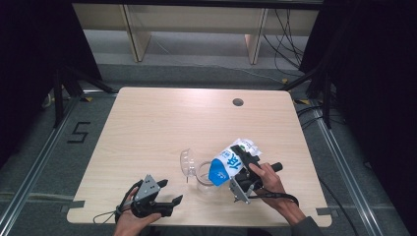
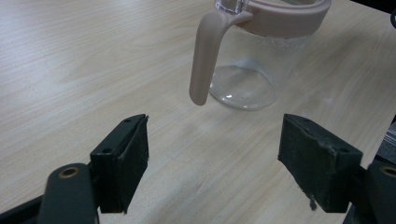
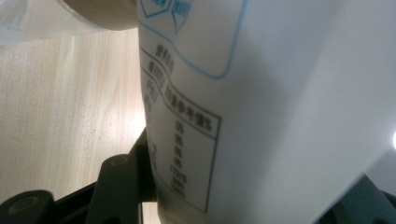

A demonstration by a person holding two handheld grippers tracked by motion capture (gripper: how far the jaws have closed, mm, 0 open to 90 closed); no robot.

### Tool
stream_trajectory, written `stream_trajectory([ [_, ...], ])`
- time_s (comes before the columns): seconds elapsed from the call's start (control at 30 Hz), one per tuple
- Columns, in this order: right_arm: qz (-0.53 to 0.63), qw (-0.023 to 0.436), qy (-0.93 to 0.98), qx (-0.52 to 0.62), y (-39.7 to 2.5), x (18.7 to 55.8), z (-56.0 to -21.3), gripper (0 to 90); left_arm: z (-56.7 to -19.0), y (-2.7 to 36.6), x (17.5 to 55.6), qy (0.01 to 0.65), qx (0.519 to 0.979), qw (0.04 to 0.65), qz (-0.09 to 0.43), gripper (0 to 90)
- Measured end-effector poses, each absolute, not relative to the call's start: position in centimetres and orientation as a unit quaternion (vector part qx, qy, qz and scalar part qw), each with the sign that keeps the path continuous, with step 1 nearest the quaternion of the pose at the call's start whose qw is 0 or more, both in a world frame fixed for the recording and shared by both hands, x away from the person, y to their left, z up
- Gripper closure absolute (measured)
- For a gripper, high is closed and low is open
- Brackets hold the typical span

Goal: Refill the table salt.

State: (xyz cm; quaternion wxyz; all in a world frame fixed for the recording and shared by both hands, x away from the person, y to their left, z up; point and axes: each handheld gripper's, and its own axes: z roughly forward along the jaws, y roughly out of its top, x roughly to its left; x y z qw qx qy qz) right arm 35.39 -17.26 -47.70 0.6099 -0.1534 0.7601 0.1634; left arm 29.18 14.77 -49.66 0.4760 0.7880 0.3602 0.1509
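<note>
A clear jug with a pink rim and handle stands on the wooden table, its clear lid flipped open to the left. A blue and white pouch is tilted over the jug's mouth, with my right gripper shut on it. Close up, the pouch shows its printed label between the jaws. My left gripper rests open near the table's front edge, left of the jug. Ahead of its open jaws stand the jug and its pink handle, a short way off.
A round cable hole lies at the table's back right. Wooden furniture legs and loose cables stand on the floor beyond the table. Dark curtains hang on both sides.
</note>
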Motion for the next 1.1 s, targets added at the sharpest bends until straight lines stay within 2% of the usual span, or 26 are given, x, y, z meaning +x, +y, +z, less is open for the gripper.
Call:
stream_trajectory([
  [0.17, 0.168, 0.607, 0.764, -0.141, -17.26, 35.30, -47.97, 47.1, -49.65, 14.76, 29.14, 0.363, 0.787, 0.475, 0.150, 24.0],
  [0.3, 0.129, 0.621, 0.752, -0.180, -17.32, 35.22, -47.19, 47.4, -49.63, 14.82, 29.18, 0.358, 0.789, 0.475, 0.153, 24.0],
  [0.37, 0.163, 0.616, 0.754, -0.158, -17.25, 35.31, -47.70, 47.4, -49.71, 14.74, 29.18, 0.363, 0.785, 0.480, 0.148, 24.0],
  [0.43, 0.132, 0.621, 0.755, -0.163, -17.40, 35.12, -47.41, 47.5, -49.63, 14.72, 29.12, 0.362, 0.786, 0.478, 0.152, 24.0],
  [1.1, 0.145, 0.624, 0.752, -0.157, -17.40, 35.31, -48.01, 48.0, -49.64, 14.68, 29.10, 0.361, 0.786, 0.478, 0.152, 24.0],
])
